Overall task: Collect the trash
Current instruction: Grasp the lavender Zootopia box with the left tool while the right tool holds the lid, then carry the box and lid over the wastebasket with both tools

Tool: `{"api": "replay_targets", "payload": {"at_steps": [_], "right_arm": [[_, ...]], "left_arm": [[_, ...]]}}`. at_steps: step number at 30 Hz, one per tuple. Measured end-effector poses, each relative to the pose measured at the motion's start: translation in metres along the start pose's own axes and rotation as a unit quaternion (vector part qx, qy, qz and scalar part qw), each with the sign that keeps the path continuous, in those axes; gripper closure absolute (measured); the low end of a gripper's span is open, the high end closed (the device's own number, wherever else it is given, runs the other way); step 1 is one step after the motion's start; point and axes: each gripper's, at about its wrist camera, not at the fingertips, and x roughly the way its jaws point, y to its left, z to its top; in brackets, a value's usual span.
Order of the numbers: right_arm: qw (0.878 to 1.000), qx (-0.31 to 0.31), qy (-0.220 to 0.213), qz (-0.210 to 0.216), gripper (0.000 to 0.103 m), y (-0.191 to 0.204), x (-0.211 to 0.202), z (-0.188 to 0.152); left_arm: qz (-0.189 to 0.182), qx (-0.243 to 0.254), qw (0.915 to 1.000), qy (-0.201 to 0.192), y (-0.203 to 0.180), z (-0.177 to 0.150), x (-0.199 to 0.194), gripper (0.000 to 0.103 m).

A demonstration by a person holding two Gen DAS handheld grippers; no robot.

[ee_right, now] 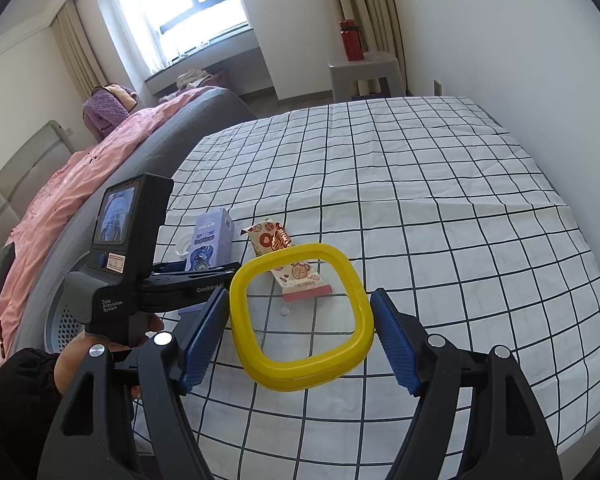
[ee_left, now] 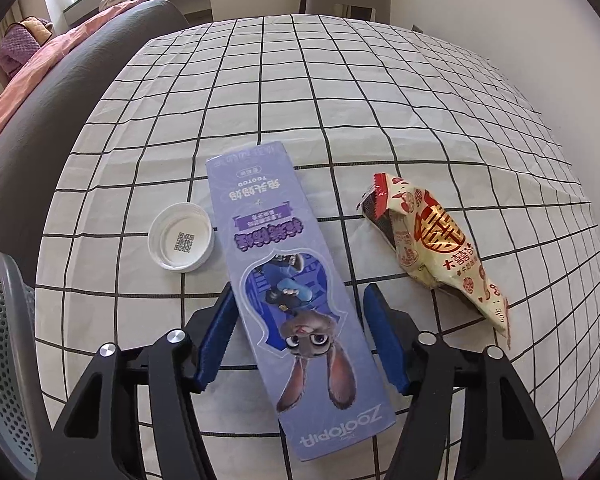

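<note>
On the checked counter (ee_left: pixel 340 92), the left claw (ee_left: pixel 300 320) straddled a purple carton (ee_left: pixel 284 280), left pad touching, right pad clear. The right claw (ee_right: pixel 300 332) pinched a yellow ring (ee_right: pixel 302 316) near a snack wrapper (ee_right: pixel 296 268).

Black tool (ee_right: pixel 298 332) w/ blue ribbed pads (ee_right: pixel 202 344), black sleeve (ee_right: pixel 16 392).

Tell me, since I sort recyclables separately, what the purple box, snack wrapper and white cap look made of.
Purple box: likely printed cardboard, smooth with a slight sheen, crisp folded edges. Snack wrapper: probably thin plastic film, crinkled, glossy, serrated end. White cap: looks like moulded plastic, ridged rim, matte inside.
</note>
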Motion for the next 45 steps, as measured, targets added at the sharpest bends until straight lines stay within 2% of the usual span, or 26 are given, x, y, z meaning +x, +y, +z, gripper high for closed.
{"api": "replay_targets", "payload": {"at_steps": [5, 10, 14, 20, 27, 33, 45], "right_arm": [[1.0, -0.003, 0.001, -0.004, 0.033, 0.0, 0.002, -0.001], [1.0, -0.009, 0.004, -0.01, 0.033, 0.004, 0.006, -0.004], [1.0, -0.012, 0.007, -0.015, 0.033, 0.007, 0.01, -0.007], [1.0, -0.019, 0.0, -0.009, 0.033, 0.026, 0.009, -0.009], [0.999, -0.048, -0.014, 0.005, 0.033, 0.074, 0.005, -0.006], [0.997, -0.064, -0.012, 0.044, 0.033, 0.129, 0.019, -0.003], [0.987, -0.127, 0.009, 0.101, 0.032, 0.246, 0.065, -0.008]], "left_arm": [[-0.013, 0.005, 0.9998, -0.011, 0.001, -0.006, -0.006, 0.06], [-0.022, 0.014, 0.9991, -0.033, 0.004, -0.021, -0.023, 0.06], [-0.027, 0.02, 0.9972, -0.067, 0.009, -0.035, -0.05, 0.06], [-0.021, 0.017, 0.9926, -0.118, 0.039, -0.055, -0.098, 0.06], [0.002, -0.002, 0.9874, -0.158, 0.094, -0.082, -0.14, 0.06], [0.03, -0.034, 0.9842, -0.171, 0.155, -0.103, -0.159, 0.06], [0.073, -0.117, 0.9757, -0.17, 0.262, -0.125, -0.159, 0.06]]}}
